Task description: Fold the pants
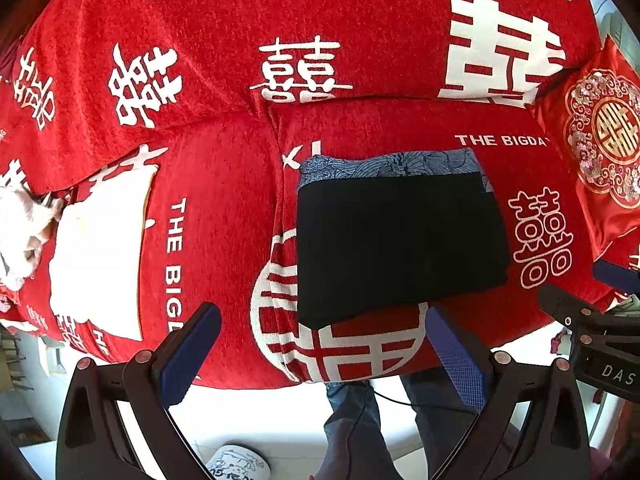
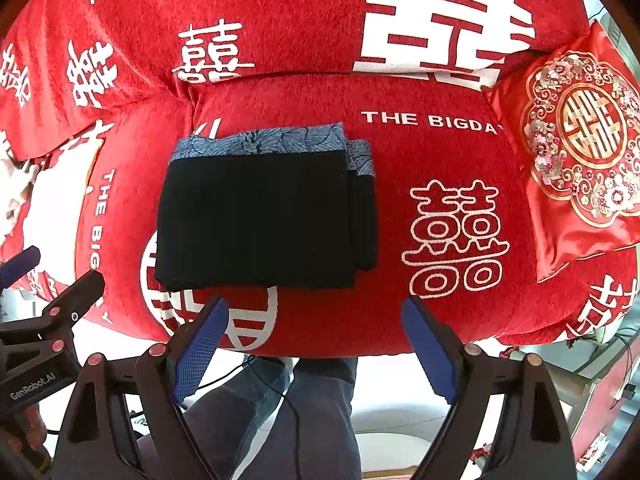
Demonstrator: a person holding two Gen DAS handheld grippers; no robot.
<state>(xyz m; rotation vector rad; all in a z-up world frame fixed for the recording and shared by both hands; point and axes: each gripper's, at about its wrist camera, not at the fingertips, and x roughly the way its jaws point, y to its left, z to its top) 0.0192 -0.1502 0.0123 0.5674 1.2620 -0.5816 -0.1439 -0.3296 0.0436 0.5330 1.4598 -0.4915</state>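
Left wrist view, nearest first: the left gripper (image 1: 322, 344) hangs above the front edge of the sofa seat (image 1: 224, 216), its blue-padded jaws spread wide with nothing between them, and the person's jeans-clad legs (image 1: 360, 420) show below. Just beyond lie the folded pants (image 1: 400, 244), a black rectangle resting flat on the red seat cushion, long axis running left to right across the picture. A blue patterned band (image 1: 392, 164) lines the far edge, toward the backrest (image 1: 280, 20). The right gripper (image 1: 600, 328) juts in at the right edge.

From the right wrist view, the right gripper (image 2: 316, 332) also stands wide open and empty, hovering just short of the pants' (image 2: 264, 220) near edge. Layered fold ends step along the bundle's right side. Farther right, well apart, a red embroidered cushion (image 2: 576, 152) leans in the sofa corner.
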